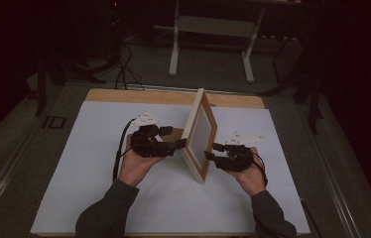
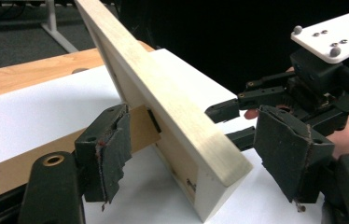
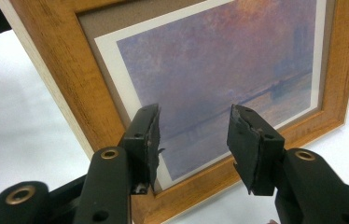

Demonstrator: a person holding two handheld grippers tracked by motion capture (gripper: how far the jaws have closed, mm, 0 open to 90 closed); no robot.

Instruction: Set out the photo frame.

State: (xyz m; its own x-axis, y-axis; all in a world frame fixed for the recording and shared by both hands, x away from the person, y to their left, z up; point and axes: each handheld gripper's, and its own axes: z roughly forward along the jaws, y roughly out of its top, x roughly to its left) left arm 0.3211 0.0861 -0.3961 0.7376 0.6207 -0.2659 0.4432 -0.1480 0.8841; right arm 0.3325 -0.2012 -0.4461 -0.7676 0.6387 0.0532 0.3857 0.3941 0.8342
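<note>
A wooden picture frame [image 1: 201,134] stands upright on the white sheet, propped by a brown easel back [image 1: 173,133]. My left gripper [image 1: 176,144] is on its back side. In the left gripper view the frame's pale side edge [image 2: 182,121] sits between the open jaws of my left gripper [image 2: 196,154], and neither pad presses on it. My right gripper [image 1: 212,151] faces the front. In the right gripper view it [image 3: 193,140] stands open just before the glass, over a hazy purple print [image 3: 219,70], with nothing between its pads. My right gripper [image 2: 228,123] also shows beyond the frame.
The white sheet [image 1: 99,163] covers most of a wooden tabletop [image 1: 139,95]. Beyond the table stand a white desk frame [image 1: 173,49] and loose cables [image 1: 124,69] on a dark floor. The person's sleeves come in at the bottom edge.
</note>
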